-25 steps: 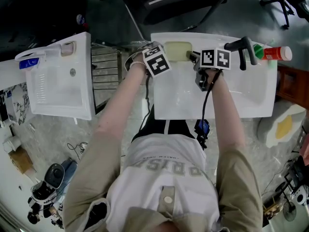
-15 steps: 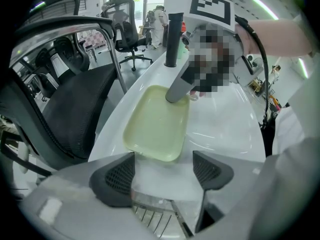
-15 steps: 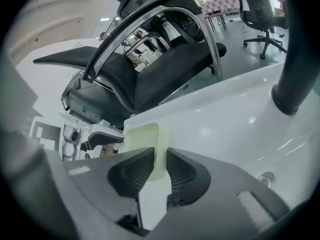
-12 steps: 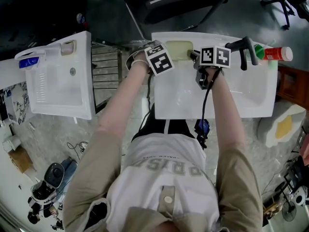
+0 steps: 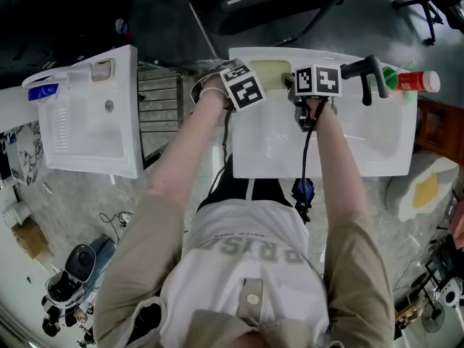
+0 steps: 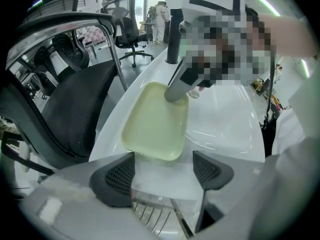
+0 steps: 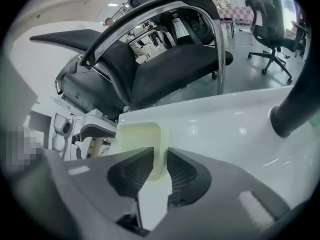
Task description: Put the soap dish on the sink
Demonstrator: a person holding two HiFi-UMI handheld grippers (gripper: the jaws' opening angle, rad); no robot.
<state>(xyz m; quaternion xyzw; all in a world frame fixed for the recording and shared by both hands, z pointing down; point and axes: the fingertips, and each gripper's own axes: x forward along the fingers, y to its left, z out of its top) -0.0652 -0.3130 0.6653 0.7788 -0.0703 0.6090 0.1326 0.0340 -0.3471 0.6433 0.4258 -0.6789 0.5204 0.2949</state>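
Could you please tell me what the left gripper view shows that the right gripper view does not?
Only the left gripper view shows the whole soap dish lying on the sink ledge, and the left claw, open. Only the right gripper view shows the dish's rim pinched inside the right claw, whose jaws have just been opening. Both show the dish, the sink and the black faucet.

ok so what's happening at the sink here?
A person works two handheld grippers at the white sink. The right gripper pinches one rim of the pale yellow soap dish, which lies on the sink's back ledge. Its jaws have just eased open slightly, with the rim between them. The left gripper is open at the dish's other end, holding nothing.
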